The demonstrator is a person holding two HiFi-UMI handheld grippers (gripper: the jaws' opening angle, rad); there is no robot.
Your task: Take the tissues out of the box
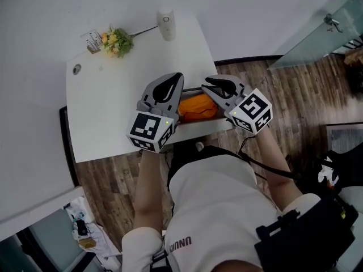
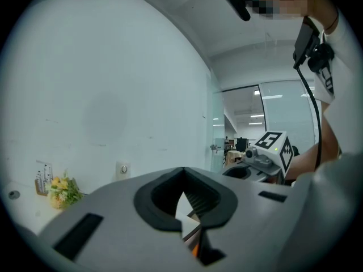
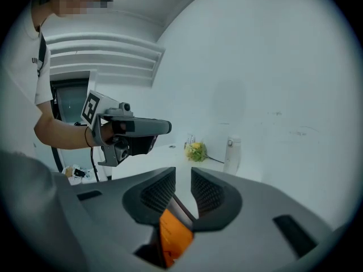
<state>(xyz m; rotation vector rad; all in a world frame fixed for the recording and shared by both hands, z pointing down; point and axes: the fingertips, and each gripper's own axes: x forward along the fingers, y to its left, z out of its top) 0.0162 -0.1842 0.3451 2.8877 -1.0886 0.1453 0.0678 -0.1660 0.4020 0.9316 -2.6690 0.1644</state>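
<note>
You are holding both tongs at the orange tissue box [image 1: 195,107], which is sitting at the near edge of the white table [image 1: 113,112], between them. Your left gripper [image 1: 176,79] is showing its jaws tip to tip on nothing. Your right gripper [image 3: 182,177] is standing narrowly apart and empty, with the box just below. The tissues will probably be handling light, soft and tearable, so you should be pinching one sheet gently at the slot, which isn't showing here, while bracing the light box.

Dark print [image 1: 179,243] on white shirt [image 1: 215,197]; not clearly legible
</note>
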